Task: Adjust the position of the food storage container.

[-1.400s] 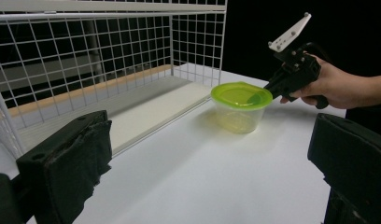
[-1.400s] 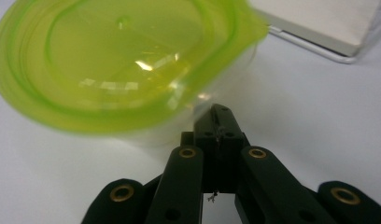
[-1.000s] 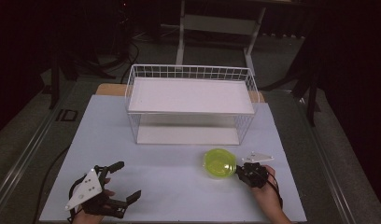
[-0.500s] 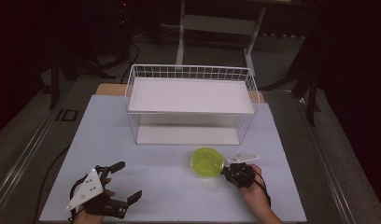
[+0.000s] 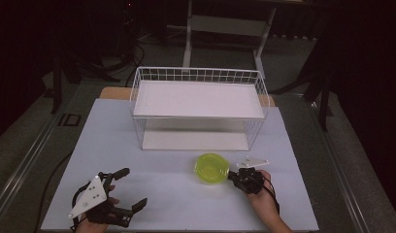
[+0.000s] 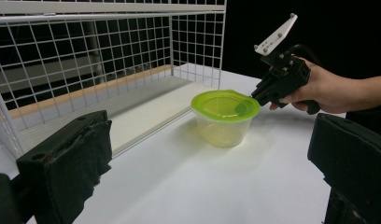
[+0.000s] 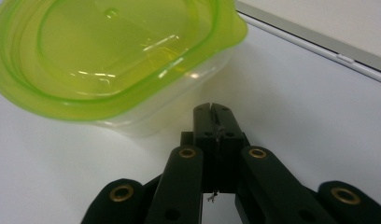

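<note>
- White table [image 5: 138, 145], bare between the two hands and along the near edge; open room left of the tub.
- Wire rack [image 5: 198, 104] at the far middle of the table, low shelf open toward the person, well apart from both grippers.
- Green-lidded tub [image 5: 211, 168] on the table just in front of the rack's right half, upright, lid on.
- Right gripper [image 5: 233, 177] just right of the tub, tips at its side under the lid's rim; touching or a hair apart, cannot tell.
- Seen from the right gripper view: jaws pressed together, nothing between them, tub [image 7: 118, 65] directly ahead and slightly left.
- Seen from the left gripper view: right gripper [image 6: 256, 95] tips meeting the lid's edge, hand [image 6: 319, 88] behind it, forearm coming in level from the right.
- Left gripper [image 5: 133, 191] near the table's front-left corner, well apart from the tub, jaws spread wide, empty, pointing right and slightly away.
- Left hand [image 5: 94, 221] at the bottom edge, under the grey plate.
</note>
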`<state>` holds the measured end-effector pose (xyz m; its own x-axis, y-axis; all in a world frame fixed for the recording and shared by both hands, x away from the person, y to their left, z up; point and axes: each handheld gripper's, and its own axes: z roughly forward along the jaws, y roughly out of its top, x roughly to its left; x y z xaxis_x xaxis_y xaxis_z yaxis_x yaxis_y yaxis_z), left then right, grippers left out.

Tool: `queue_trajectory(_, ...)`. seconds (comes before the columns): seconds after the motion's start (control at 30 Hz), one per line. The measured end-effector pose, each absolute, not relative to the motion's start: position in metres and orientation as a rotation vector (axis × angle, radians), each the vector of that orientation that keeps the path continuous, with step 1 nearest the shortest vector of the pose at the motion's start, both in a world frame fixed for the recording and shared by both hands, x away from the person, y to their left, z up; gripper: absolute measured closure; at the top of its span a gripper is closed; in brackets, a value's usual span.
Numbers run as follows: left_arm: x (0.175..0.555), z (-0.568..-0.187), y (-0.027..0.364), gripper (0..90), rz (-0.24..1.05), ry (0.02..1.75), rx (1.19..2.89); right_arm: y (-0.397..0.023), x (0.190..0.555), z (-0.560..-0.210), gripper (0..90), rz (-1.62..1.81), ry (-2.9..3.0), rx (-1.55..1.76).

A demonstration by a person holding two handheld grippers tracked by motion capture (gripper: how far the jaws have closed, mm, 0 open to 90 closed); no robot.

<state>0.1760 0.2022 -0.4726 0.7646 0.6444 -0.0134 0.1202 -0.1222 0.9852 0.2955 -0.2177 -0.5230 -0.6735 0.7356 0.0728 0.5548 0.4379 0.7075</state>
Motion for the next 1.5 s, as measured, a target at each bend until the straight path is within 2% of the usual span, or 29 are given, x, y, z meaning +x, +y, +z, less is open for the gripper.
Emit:
queue_trajectory(0.93, 0.175, -0.473, 0.203, 0.4, 0.499, 0.612, 1.664, -0.160, 0.308, -0.528, 89.9, 1.058, 2.527, 1.024)
queue_trajectory(1.07, 0.176, -0.473, 0.203, 0.4, 0.494, 0.613, 1.662, -0.164, 0.306, -0.527, 87.0, 1.052, 2.522, 1.020)
queue_trajectory(1.23, 0.176, -0.473, 0.202, 0.4, 0.490, 0.610, 1.667, -0.182, 0.298, -0.522, 73.9, 1.086, 2.507, 1.005)
queue_trajectory(1.5, 0.176, -0.473, 0.198, 0.5, 0.450, 0.584, 1.647, -0.200, 0.268, -0.503, 33.6, 1.190, 2.472, 0.911)
